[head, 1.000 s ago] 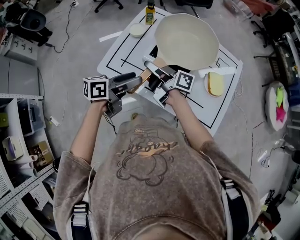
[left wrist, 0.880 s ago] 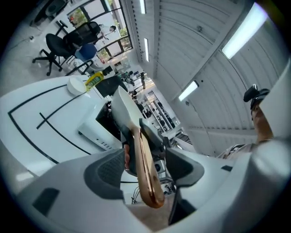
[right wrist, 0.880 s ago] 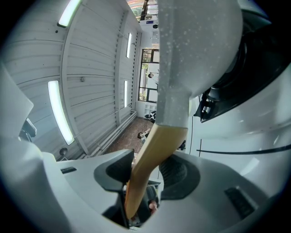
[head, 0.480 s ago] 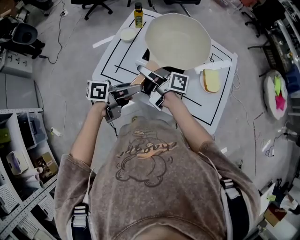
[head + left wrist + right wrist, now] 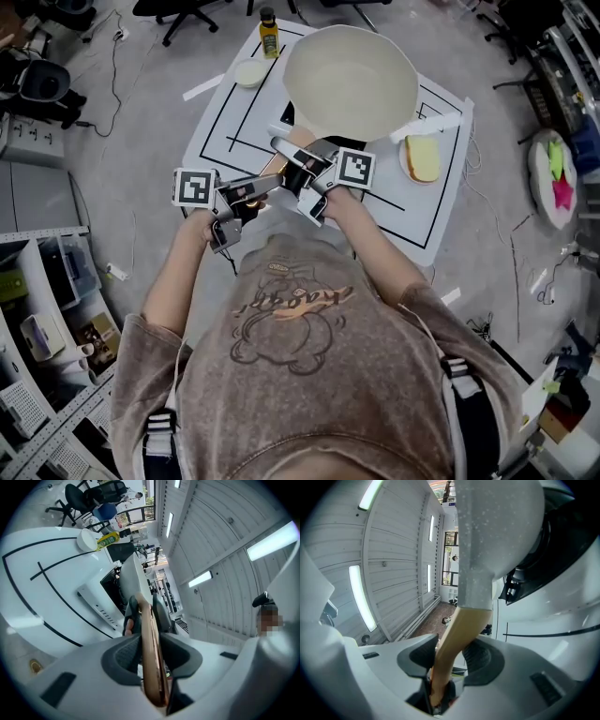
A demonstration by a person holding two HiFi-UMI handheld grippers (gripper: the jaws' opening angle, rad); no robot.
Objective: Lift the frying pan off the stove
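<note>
Frying pan point(image 5: 350, 82) hangs over the stove point(image 5: 111, 581) on the tabletop point(image 5: 234, 122); can't tell if it's lifted clear. Fingers of the right gripper point(image 5: 447, 660) clamp the wooden handle point(image 5: 464, 625). Fingers of the left gripper point(image 5: 151, 656) have just been closing and now pinch it too (nearer its end). To do it well, raise both together and keep the pan level. Writing: bottle point(image 5: 269, 20) label and shirt point(image 5: 291, 309) print unreadable.

Forearms reach forward side by side. Left gripper point(image 5: 152, 656), level, has just been closing onto the pan handle point(image 5: 146, 620); right gripper point(image 5: 451, 658) clamps it too.
</note>
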